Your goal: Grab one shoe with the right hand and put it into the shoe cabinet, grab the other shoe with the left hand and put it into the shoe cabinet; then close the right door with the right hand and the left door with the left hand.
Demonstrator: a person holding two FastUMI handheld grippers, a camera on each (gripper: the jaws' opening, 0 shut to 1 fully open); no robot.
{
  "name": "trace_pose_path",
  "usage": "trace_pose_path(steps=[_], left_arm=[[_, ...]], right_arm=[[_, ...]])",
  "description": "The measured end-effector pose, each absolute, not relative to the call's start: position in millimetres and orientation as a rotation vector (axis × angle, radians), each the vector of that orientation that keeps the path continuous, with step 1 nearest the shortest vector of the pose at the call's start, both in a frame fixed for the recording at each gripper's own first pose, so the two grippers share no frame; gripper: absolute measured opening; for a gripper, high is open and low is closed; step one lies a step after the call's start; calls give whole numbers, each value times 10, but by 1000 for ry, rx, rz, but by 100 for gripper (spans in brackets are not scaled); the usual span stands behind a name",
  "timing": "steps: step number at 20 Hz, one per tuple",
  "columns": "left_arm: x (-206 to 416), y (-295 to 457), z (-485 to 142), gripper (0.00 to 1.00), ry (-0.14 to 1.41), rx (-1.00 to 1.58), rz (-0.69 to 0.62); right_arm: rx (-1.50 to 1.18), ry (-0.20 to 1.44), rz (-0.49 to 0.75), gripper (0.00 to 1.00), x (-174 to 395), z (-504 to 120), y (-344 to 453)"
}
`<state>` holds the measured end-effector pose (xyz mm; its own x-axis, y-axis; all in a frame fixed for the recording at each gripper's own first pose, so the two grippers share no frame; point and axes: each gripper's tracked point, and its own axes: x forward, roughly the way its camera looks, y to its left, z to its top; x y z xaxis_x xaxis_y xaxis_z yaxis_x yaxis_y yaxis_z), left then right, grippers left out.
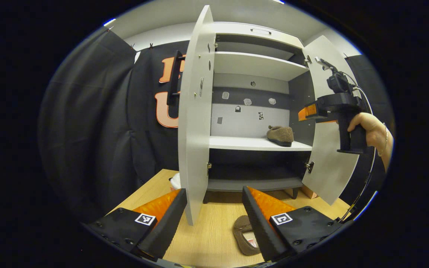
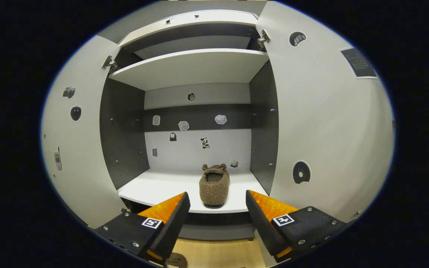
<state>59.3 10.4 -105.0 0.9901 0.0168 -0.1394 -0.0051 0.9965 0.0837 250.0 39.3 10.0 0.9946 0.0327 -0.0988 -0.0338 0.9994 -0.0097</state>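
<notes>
Fingers of both the left hand-held gripper (image 1: 214, 208) and right hand-held gripper (image 2: 217, 214) spread wide, holding nothing.

Shoe (image 2: 214, 185) on shelf (image 2: 155, 188) — inside cabinet (image 2: 199, 23)

The left gripper view looks from low and farther back toward the open shoe cabinet (image 1: 259, 108). The right gripper view faces its shelves closely, head-on. Both share the shelved brown shoe (image 2: 214, 185).
</notes>
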Motion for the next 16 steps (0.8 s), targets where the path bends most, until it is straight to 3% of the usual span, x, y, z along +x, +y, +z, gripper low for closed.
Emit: trace_pose_path(steps=[7, 16], left_arm=[[858, -207, -1856, 97, 287, 83, -42], [896, -372, -3246, 98, 627, 41, -86]], right_arm=[[-29, 62, 57, 92, 1705, 18, 280], [-16, 37, 19, 92, 908, 53, -170]])
